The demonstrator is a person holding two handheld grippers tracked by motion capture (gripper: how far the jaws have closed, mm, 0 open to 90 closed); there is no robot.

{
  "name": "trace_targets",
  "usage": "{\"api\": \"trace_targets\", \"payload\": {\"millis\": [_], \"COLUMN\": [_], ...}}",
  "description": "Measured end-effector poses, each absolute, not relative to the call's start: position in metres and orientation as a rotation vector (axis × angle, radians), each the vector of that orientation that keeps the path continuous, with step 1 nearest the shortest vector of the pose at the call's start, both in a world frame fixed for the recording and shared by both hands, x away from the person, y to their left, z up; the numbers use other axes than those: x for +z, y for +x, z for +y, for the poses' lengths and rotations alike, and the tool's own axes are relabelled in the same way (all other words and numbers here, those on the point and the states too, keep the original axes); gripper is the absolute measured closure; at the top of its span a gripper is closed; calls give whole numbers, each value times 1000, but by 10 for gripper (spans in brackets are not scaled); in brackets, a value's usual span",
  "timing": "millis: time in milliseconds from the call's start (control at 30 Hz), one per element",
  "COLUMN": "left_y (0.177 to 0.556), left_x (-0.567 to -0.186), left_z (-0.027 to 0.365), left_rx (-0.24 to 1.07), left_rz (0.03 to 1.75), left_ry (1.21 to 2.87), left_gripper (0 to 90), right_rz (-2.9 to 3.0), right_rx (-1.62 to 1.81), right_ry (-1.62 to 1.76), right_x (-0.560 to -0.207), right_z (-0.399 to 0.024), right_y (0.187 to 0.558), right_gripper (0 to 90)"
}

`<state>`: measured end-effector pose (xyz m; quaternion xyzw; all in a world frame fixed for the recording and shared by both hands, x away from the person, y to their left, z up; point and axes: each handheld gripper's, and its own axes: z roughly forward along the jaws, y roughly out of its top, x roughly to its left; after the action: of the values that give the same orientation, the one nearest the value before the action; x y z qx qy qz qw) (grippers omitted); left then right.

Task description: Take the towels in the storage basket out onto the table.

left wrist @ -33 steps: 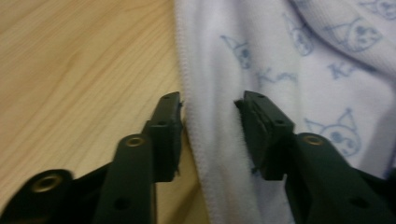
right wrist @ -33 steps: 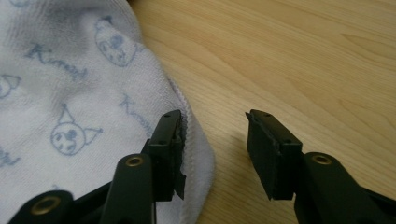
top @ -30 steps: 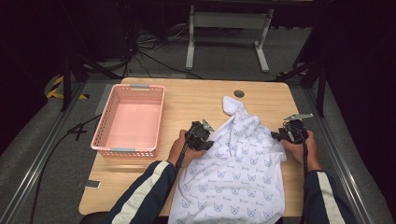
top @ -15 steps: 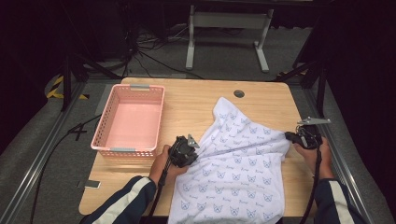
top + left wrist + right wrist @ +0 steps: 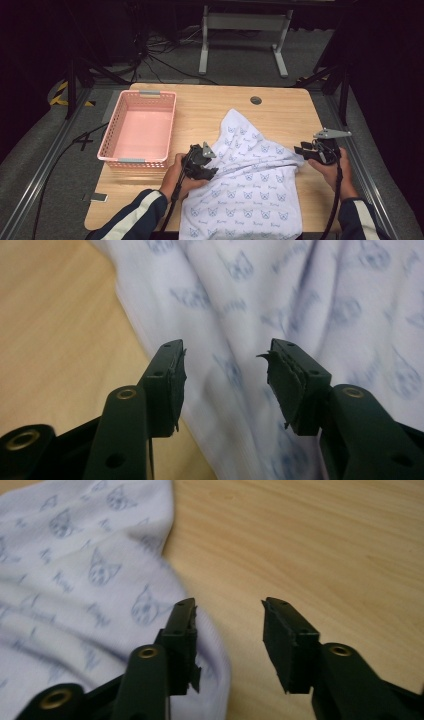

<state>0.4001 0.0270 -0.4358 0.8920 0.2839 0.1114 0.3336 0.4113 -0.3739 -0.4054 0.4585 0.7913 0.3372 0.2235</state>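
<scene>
On the table, high view: white printed cloth (image 5: 250, 185) lies spread and rumpled between left gripper (image 5: 202, 162) and right gripper (image 5: 312, 151); pink basket (image 5: 138, 129) stands well apart, beyond the left jaws.
Left gripper view: jaws have just been opening, about half apart, nothing pinched; cloth (image 5: 280, 305) lies below and ahead, its edge under the left-hand jaw.
Right gripper view: jaws just opening too, empty; cloth (image 5: 75, 570) edge by the left-hand jaw, bare wood ahead.
Step, as judged: cloth released after a spreading pull.
Next move: fresh grips on edges or corners.
Hard to make out: cloth's near hem cut off; print blurred.
</scene>
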Motion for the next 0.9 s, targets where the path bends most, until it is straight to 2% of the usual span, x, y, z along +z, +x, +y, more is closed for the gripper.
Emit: {"api": "trace_targets", "payload": {"millis": [33, 100, 133, 167, 333, 467, 500, 567, 700, 900], "left_y": [407, 413, 416, 417, 409, 399, 398, 393, 388, 382], "left_x": [-438, -442, -445, -450, -453, -452, -452, -454, -455, -456], "left_z": [22, 18, 17, 17, 21, 29, 32, 39, 43, 44], "left_rx": [316, 303, 300, 276, 228, 219, 208, 190, 207, 212], "left_rz": [746, 761, 761, 733, 697, 658, 656, 660, 666, 687], "left_ry": [2348, 2346, 2344, 2376, 2412, 2447, 2446, 2427, 2410, 2402], "left_gripper": [465, 483, 498, 552, 577, 590, 585, 572, 564, 558], "right_rz": [2192, 2244, 2253, 2325, 2434, 2498, 2500, 2498, 2477, 2434], "right_rx": [957, 948, 925, 934, 932, 782, 777, 763, 803, 912], "right_ry": [1268, 1267, 1268, 1275, 1259, 1201, 1178, 1114, 1058, 819], "right_x": [-404, -406, -408, -416, -429, -437, -436, -429, -418, -382], "right_z": [-372, -365, -361, -354, -336, -316, -313, -304, -295, -257], "right_y": [418, 430, 437, 448, 461, 466, 466, 464, 459, 420], "right_gripper": [555, 507, 487, 437, 423, 529, 663, 816, 833, 800]}}
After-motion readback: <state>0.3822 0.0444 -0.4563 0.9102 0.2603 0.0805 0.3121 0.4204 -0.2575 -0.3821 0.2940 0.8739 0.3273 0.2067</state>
